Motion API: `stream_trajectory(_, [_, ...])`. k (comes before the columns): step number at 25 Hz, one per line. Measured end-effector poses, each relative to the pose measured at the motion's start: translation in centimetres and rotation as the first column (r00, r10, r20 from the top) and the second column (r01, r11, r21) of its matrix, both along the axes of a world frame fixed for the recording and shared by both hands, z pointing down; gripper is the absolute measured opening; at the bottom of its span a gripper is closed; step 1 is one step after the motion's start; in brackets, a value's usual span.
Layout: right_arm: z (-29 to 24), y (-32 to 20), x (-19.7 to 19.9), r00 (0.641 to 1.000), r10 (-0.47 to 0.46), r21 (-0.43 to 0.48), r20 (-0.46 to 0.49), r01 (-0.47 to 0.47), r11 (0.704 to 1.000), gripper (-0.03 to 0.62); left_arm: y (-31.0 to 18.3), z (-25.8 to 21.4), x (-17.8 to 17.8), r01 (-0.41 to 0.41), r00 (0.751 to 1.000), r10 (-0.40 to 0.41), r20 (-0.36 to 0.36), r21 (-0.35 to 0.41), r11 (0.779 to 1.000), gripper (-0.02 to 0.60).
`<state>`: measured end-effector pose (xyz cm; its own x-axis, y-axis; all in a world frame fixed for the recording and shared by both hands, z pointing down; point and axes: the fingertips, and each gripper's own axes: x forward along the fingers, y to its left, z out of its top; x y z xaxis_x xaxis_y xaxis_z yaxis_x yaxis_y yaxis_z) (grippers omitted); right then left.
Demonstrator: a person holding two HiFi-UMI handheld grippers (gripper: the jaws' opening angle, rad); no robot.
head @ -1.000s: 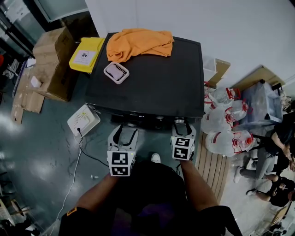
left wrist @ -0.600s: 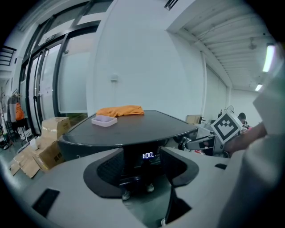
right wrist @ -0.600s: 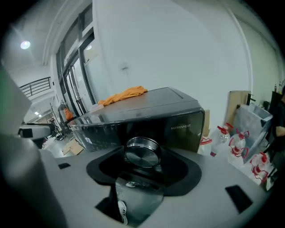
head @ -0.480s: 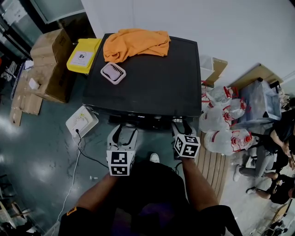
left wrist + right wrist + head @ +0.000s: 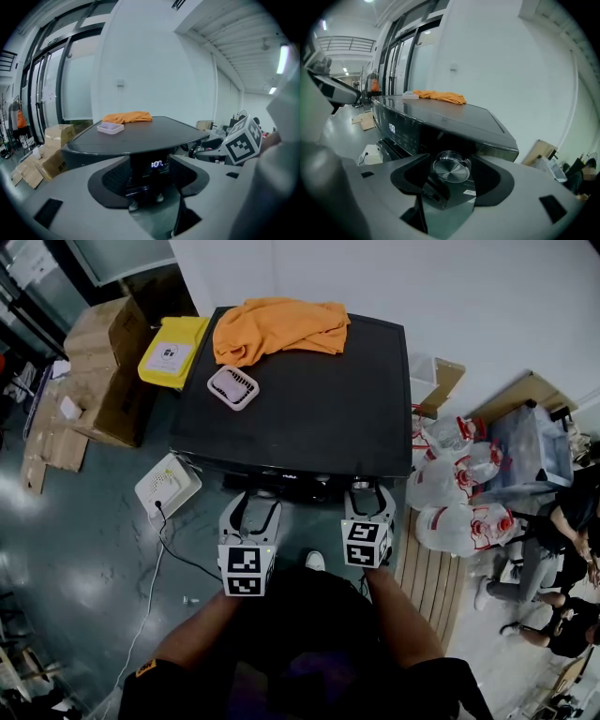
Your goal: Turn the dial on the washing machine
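The black washing machine (image 5: 300,399) fills the middle of the head view, its front panel toward me. My right gripper (image 5: 367,493) is at the panel's right end. In the right gripper view the round silver dial (image 5: 451,169) sits between the jaws of the right gripper (image 5: 451,164), which stand open with a slim gap on each side. My left gripper (image 5: 251,506) hovers open before the panel's left half. In its own view the left gripper (image 5: 149,161) frames the lit display (image 5: 158,164) and holds nothing.
On the machine's lid lie an orange cloth (image 5: 279,326) and a small pink tray (image 5: 233,386). A yellow box (image 5: 172,351) and cardboard boxes (image 5: 103,362) stand at the left. A white device (image 5: 169,486) with a cable lies on the floor. Water jugs (image 5: 455,493) and seated people (image 5: 562,549) are at the right.
Half a second ago the right gripper was rolled sideways at the dial; now it is level again and slightly back. The left gripper has stayed put.
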<state>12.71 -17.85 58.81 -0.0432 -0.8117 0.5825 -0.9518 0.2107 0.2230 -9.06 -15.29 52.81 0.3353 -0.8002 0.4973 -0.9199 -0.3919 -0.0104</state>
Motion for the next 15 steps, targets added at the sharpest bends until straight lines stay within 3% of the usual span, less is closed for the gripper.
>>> stream_trajectory(11, [1.2, 0.1, 0.2, 0.997, 0.013, -0.03, -0.07, -0.015, 0.999, 0.276, 0.1, 0.2, -0.2, 0.007, 1.0, -0.007, 0.001, -0.001, 1.0, 0.262])
stream_trajectory(15, [1.2, 0.0, 0.5, 0.999, 0.039, -0.046, -0.021, -0.04, 0.998, 0.272, 0.1, 0.2, -0.3, 0.008, 1.0, -0.008, -0.001, -0.003, 1.0, 0.262])
